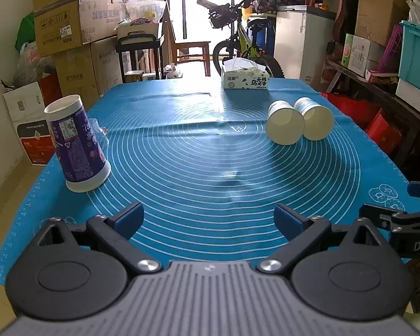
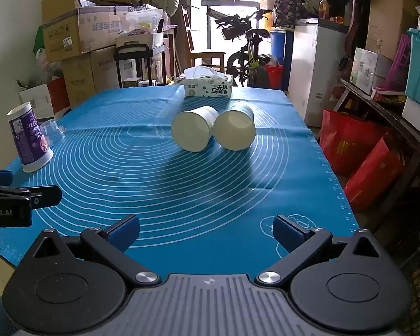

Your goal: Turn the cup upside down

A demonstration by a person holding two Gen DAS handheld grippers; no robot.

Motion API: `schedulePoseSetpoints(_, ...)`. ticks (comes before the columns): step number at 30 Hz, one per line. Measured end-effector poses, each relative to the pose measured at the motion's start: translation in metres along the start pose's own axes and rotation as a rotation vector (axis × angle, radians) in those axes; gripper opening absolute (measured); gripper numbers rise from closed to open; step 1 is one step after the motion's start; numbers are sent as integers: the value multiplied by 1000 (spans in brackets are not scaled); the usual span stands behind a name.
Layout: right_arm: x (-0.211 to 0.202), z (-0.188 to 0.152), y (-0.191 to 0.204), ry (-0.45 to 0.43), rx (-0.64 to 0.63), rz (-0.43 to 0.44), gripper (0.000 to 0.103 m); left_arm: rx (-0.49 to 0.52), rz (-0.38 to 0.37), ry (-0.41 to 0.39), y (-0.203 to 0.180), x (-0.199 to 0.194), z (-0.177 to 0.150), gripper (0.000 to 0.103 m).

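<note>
A purple-and-white cup [image 1: 77, 147] stands mouth-down on the left side of the blue mat [image 1: 210, 168]; it also shows in the right wrist view [image 2: 29, 138]. Two white paper cups lie on their sides at the right, mouths toward me: one [image 1: 284, 123] and another [image 1: 315, 120]. In the right wrist view they lie side by side [image 2: 194, 133] [image 2: 235, 131]. My left gripper [image 1: 209, 219] is open and empty near the mat's front edge. My right gripper [image 2: 206, 232] is open and empty, also near the front.
A tissue box [image 1: 245, 79] sits at the mat's far edge. A clear plastic item [image 2: 51, 128] lies behind the purple cup. Cardboard boxes [image 1: 70, 22] stack at the left, a bicycle [image 1: 238, 42] and white cabinet [image 1: 302, 42] behind, red bags [image 2: 358, 154] at the right.
</note>
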State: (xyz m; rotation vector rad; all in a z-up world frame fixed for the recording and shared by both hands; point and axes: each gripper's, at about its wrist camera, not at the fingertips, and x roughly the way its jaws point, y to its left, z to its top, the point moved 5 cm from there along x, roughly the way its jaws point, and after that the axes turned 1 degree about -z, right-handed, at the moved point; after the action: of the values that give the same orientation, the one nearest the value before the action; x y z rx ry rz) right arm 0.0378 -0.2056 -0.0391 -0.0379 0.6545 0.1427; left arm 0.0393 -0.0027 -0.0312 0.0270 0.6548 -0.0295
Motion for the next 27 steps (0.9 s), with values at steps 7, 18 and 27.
schedulePoseSetpoints(7, -1, 0, 2, -3, -3, -4, 103, 0, -2, 0, -1, 0, 0, 98)
schedulePoseSetpoints(18, -2, 0, 2, -3, -1, -6, 103, 1, 0, -4, -1, 1, 0, 98)
schedulePoseSetpoints(27, -2, 1, 2, -2, -2, -6, 103, -1, 1, -4, 0, 1, 0, 98)
